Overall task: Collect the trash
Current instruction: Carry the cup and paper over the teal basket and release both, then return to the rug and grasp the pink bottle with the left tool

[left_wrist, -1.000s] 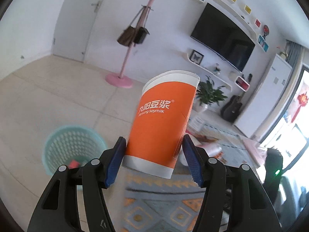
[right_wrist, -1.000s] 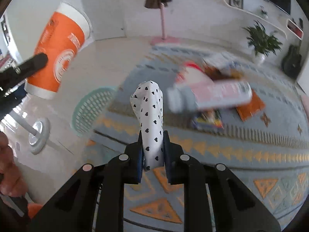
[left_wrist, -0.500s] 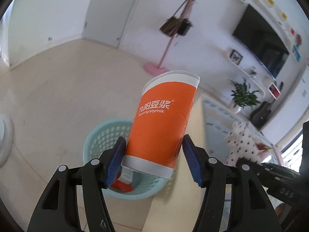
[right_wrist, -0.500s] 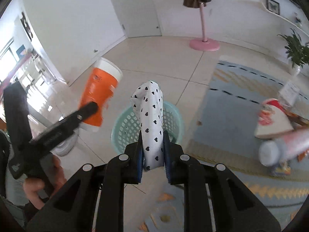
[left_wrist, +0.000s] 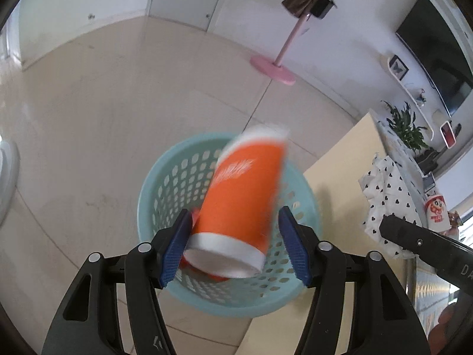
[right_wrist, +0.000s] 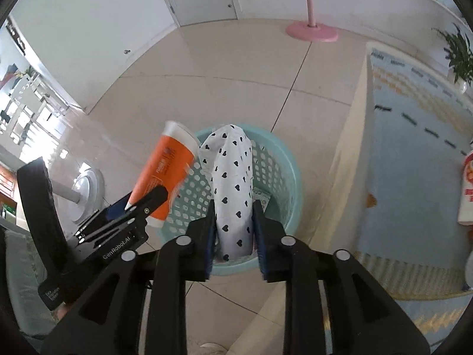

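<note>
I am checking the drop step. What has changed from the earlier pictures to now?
Both grippers moved from the rug to above the teal basket. The left gripper has just been opening; the orange cup slips free, blurred. The right gripper has just been opening around the heart-print wrapper.

The left gripper [right_wrist: 142,204] body reads "GenRobot.AI".

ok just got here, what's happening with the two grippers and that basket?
A person is binning trash with a handheld gripper in each hand. Both are over the teal basket. The left gripper has just been opening: the orange cup is blurred, with gaps to both pads, apparently dropping in. The right gripper has also just been opening around the heart-print wrapper, which sits between its pads above the basket, not visibly fallen yet.
</note>
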The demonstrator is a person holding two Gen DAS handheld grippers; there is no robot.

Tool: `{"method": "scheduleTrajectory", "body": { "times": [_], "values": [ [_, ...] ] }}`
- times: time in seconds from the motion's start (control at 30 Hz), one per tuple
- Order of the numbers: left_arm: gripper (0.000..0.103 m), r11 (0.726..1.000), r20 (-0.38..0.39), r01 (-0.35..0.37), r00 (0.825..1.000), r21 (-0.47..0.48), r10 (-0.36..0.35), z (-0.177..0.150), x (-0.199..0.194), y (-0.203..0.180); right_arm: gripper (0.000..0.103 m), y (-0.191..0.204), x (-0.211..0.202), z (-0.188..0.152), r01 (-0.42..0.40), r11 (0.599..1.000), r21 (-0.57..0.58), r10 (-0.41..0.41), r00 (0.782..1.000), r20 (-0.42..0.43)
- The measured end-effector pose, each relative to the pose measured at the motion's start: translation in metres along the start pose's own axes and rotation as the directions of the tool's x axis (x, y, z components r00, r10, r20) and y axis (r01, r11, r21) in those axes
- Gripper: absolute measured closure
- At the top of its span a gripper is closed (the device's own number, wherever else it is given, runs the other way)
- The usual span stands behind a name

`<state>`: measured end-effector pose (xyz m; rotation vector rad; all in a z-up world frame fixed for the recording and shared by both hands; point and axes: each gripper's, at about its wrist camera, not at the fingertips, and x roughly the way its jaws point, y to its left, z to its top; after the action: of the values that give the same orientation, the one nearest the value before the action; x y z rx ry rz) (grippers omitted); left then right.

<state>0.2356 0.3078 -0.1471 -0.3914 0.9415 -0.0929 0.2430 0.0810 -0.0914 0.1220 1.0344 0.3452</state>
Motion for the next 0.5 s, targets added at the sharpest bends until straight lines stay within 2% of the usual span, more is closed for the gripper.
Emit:
{"method": "scheduleTrajectory", "body": {
  "times": [0.03, 0.1, 0.27, 0.5],
  "values": [
    [0.036, 1.0, -0.011, 0.006, 1.0, -0.009, -0.006, -0.002, 0.003, 0.0, 0.068, -0.001, 0.002, 0.0, 0.006, 1.0, 0.001, -0.006, 1.0, -0.005],
    [0.036, 1.0, -0.015, 0.008, 1.0, -0.011, -0.008, -0.004, 0.003, 0.002, 0.053, -0.005, 0.005, 0.0, 0.021, 1.0, 0.009, -0.021, 1.0, -0.001],
    [0.037, 1.0, 0.008, 0.022, 1.0, 0.005, -0.022, -0.007, -0.009, -0.003, 0.053, -0.011, -0.007, -0.004, -0.009, 1.0, 0.001, 0.009, 0.999, 0.033],
    [0.038, 0.991, 0.084, 0.092, 0.991, 0.097, -0.1, -0.001, -0.071, -0.051, 0.053, -0.022, -0.063, -0.017, -0.04, 0.999, -0.008, 0.041, 0.993, 0.111]
  ]
}}
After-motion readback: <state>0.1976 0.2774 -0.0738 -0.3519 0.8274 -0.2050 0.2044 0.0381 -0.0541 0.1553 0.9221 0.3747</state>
